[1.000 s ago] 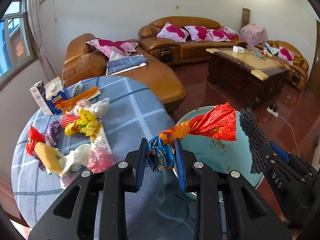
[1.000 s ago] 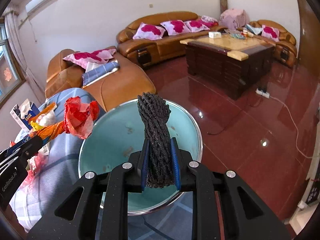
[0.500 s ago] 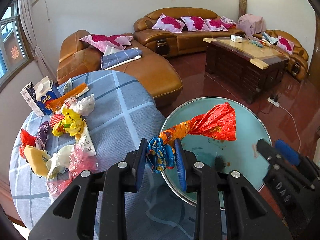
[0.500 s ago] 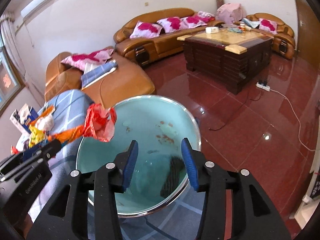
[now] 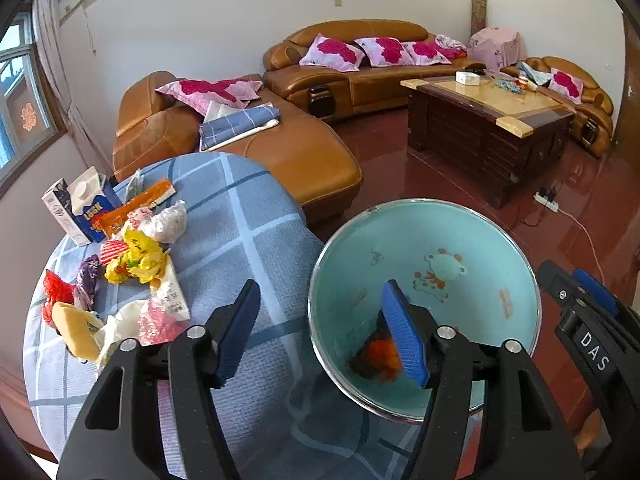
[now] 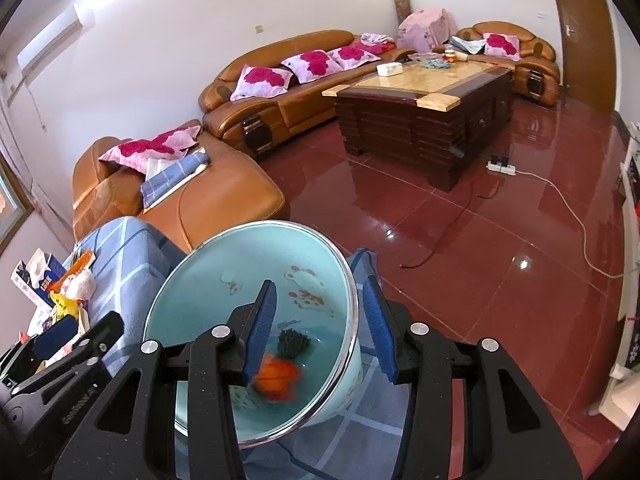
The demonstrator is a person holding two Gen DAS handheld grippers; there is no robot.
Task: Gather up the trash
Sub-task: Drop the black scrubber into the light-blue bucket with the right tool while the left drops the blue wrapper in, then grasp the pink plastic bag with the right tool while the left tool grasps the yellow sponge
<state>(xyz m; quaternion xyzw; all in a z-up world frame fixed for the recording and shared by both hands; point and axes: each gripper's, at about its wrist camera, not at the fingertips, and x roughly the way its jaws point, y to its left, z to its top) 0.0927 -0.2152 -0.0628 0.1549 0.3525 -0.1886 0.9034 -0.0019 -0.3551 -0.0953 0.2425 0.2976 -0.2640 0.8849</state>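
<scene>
A light blue enamel basin (image 5: 472,232) stands at the right edge of the round table; it also shows in the right wrist view (image 6: 208,280). An orange-red wrapper (image 5: 380,358) lies blurred at its bottom, beside a dark textured piece (image 6: 294,343); the wrapper shows in the right wrist view too (image 6: 276,376). My left gripper (image 5: 320,332) is open and empty, straddling the basin's near-left rim. My right gripper (image 6: 322,330) is open and empty above the basin's right rim. A pile of wrappers (image 5: 132,272) lies on the table's left side.
The table has a blue checked cloth (image 5: 240,216). A milk carton (image 5: 86,204) stands at its far left. Brown sofas (image 5: 224,148), a dark coffee table (image 6: 424,100) and a cable with power strip (image 6: 502,168) sit on the red floor beyond.
My left gripper opened and the orange-red wrapper dropped into the basin. My right gripper, which let the dark piece fall earlier, stays open and has opened wider over the rim.
</scene>
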